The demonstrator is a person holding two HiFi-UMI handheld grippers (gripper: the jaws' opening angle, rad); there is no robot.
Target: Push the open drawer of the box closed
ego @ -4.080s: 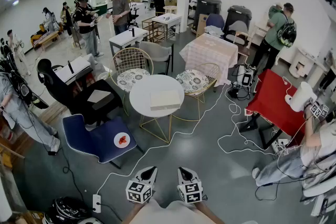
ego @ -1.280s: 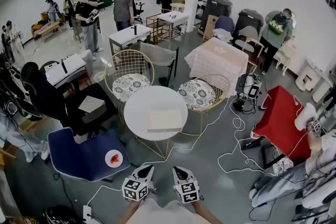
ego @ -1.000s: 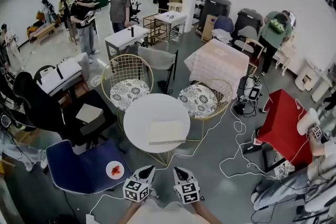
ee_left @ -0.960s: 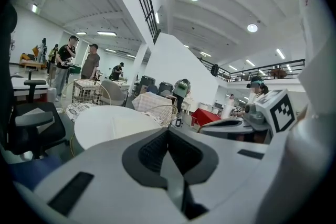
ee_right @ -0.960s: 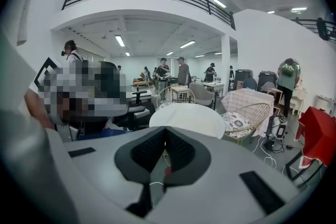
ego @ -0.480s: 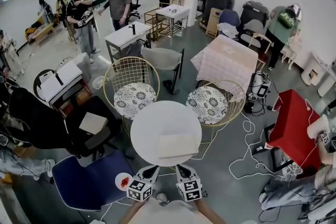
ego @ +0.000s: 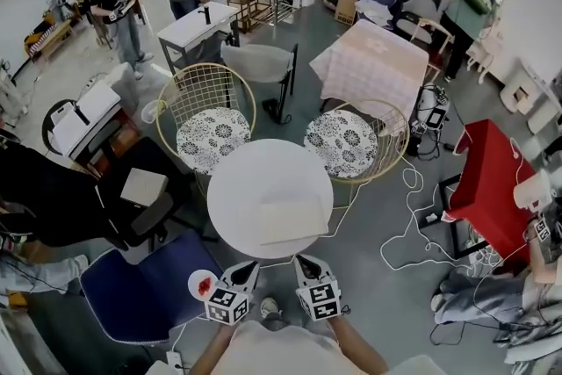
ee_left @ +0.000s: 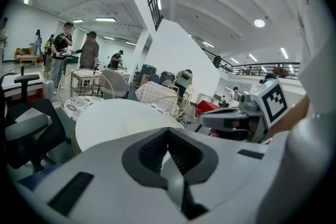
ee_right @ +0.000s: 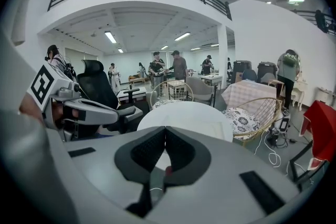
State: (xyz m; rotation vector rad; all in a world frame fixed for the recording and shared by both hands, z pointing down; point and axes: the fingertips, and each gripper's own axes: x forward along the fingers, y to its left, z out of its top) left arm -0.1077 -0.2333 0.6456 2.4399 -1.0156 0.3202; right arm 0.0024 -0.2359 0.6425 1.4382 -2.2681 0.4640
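Observation:
A flat cream box (ego: 294, 221) lies on the near right part of a round white table (ego: 255, 180); from here I cannot tell whether its drawer stands open. Both grippers are held low in front of the person's body, just short of the table's near edge and apart from the box. My left gripper (ego: 249, 265) is shut and empty, and so is my right gripper (ego: 301, 259). In the left gripper view the shut left gripper (ee_left: 168, 131) points over the table (ee_left: 110, 115). The right gripper (ee_right: 166, 129) aims at the table with the box (ee_right: 211, 127) ahead.
Two gold wire chairs with patterned cushions (ego: 200, 136) (ego: 342, 140) stand behind the table. A blue chair (ego: 140, 285) with a small plate (ego: 202, 284) is at the near left, next to a black office chair (ego: 53, 189). White cables (ego: 413, 233) run toward a red table (ego: 492, 189).
The person has walked up to the round table, which now lies right in front of the grippers. Both grippers stayed shut, side by side.

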